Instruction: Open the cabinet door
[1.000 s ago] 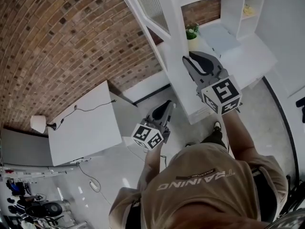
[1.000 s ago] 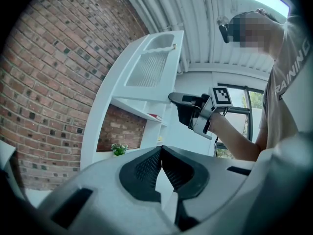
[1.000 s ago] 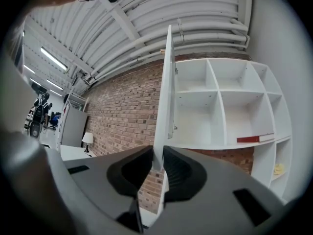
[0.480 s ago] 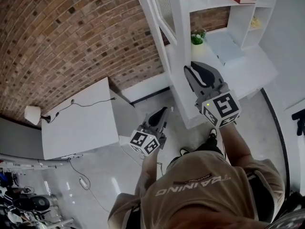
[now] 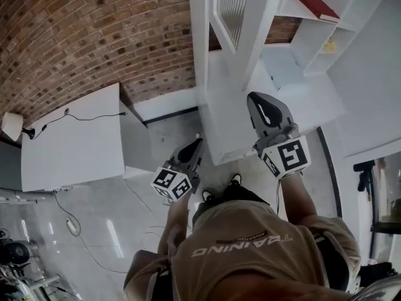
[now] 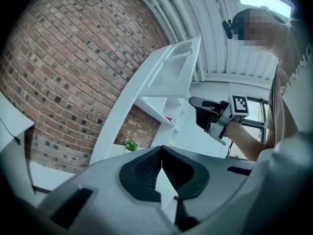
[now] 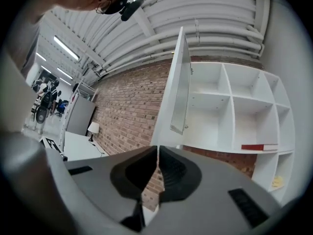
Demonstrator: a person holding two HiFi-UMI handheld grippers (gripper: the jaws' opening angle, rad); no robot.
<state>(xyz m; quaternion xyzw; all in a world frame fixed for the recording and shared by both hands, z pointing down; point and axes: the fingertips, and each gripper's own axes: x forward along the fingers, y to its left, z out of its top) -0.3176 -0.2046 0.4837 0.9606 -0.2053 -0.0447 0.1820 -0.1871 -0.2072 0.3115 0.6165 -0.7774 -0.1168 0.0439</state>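
The cabinet door (image 5: 233, 5), a white frame with a ribbed glass pane, stands swung open from the white shelf unit (image 5: 301, 99). In the right gripper view the cabinet door (image 7: 180, 94) shows almost edge-on, well beyond the jaws. My right gripper (image 5: 255, 97) points level at the unit; its jaws are closing, tips almost together, with nothing between them. My left gripper (image 5: 198, 140) hangs lower and to the left, its tips touching and empty. In their own views the left gripper (image 6: 162, 149) and the right gripper (image 7: 157, 149) each show pads meeting at the tip.
A white desk (image 5: 69, 146) with a cable and a small lamp (image 5: 11, 125) stands left against the brick wall (image 5: 94, 30). A red book (image 5: 314, 4) lies on an upper shelf. A potted plant (image 6: 130, 144) sits in the unit's lower niche.
The right gripper's jaws have come together. Both grippers have sunk a little in front of the unit, the left one shifting leftward. The door stays open.
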